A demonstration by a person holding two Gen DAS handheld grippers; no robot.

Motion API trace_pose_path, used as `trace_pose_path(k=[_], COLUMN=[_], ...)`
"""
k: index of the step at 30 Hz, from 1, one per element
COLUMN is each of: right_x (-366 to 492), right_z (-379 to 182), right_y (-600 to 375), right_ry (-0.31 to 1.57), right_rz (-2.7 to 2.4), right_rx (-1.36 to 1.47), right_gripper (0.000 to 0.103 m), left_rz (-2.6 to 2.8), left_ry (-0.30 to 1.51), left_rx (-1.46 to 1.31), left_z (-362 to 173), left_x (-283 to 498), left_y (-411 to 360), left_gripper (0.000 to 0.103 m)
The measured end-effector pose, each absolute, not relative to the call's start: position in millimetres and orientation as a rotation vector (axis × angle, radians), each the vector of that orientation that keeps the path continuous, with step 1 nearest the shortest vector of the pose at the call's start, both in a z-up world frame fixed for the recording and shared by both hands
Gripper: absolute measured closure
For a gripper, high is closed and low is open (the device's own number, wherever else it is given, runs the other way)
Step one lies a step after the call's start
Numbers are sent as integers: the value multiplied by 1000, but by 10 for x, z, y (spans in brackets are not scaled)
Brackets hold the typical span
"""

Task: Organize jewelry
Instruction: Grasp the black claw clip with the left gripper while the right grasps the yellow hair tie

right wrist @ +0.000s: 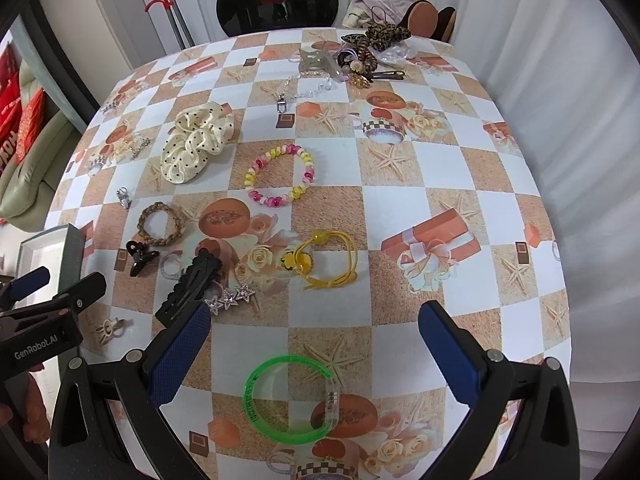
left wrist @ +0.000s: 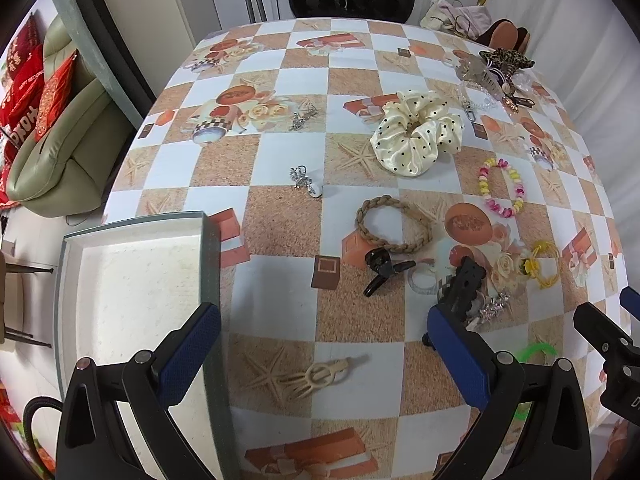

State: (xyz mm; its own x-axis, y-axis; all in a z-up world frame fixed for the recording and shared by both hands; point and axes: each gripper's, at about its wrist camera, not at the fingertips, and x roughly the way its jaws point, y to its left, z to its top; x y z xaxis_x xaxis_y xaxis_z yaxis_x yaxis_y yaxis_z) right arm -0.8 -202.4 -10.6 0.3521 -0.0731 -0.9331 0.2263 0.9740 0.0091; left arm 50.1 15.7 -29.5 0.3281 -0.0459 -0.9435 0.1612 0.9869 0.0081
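- The white box point(left wrist: 132, 280) is sitting empty at the near left table edge; nothing appears sorted yet.
- Scrunchie point(left wrist: 416, 134), bead bracelet point(right wrist: 280, 176), braided band point(left wrist: 394, 224) and green bangle point(right wrist: 290, 398) are lying scattered.
- The left gripper point(left wrist: 324, 344) and right gripper point(right wrist: 314, 346) are hovering spread wide, carrying nothing.

both cameras sit low over the near edge of the table point(left wrist: 280, 240), looking forward and down along their own fingers toward the far wall. the left wrist view hangs over the left side, close to the white box point(left wrist: 132, 280). the right wrist view sits further right, close above the green bangle point(right wrist: 290, 400). both share the middle: the cream scrunchie point(left wrist: 416, 136), braided ring point(left wrist: 394, 225) and bead bracelet point(left wrist: 502, 188).
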Motion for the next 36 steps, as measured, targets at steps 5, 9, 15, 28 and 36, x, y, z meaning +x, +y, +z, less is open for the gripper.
trace_pose_path(k=[5,9,15,28,36], right_x=[70,150,303,537,574], right_z=[-186,-275,-469,-840,-863], right_y=[-2084,-2145,-2244,-2270,-2243], right_ry=[1214,1231,1264,1314,1300], right_rz=[-196,-205,-213,-208,-216], right_rx=[150,161,169,153,128], right_gripper=[0,0,0,0,9], left_rz=[-150,-169,-200,-208,-256], left_ry=[1239,1254,1256,1275,1243], left_rx=[66,36,38,113,143], left_z=[-370,-460,-606,-880,-802], left_x=[608,729,869,880,820], left_y=[151,144,59,-119,-244], left_gripper=[0,0,0,16,56])
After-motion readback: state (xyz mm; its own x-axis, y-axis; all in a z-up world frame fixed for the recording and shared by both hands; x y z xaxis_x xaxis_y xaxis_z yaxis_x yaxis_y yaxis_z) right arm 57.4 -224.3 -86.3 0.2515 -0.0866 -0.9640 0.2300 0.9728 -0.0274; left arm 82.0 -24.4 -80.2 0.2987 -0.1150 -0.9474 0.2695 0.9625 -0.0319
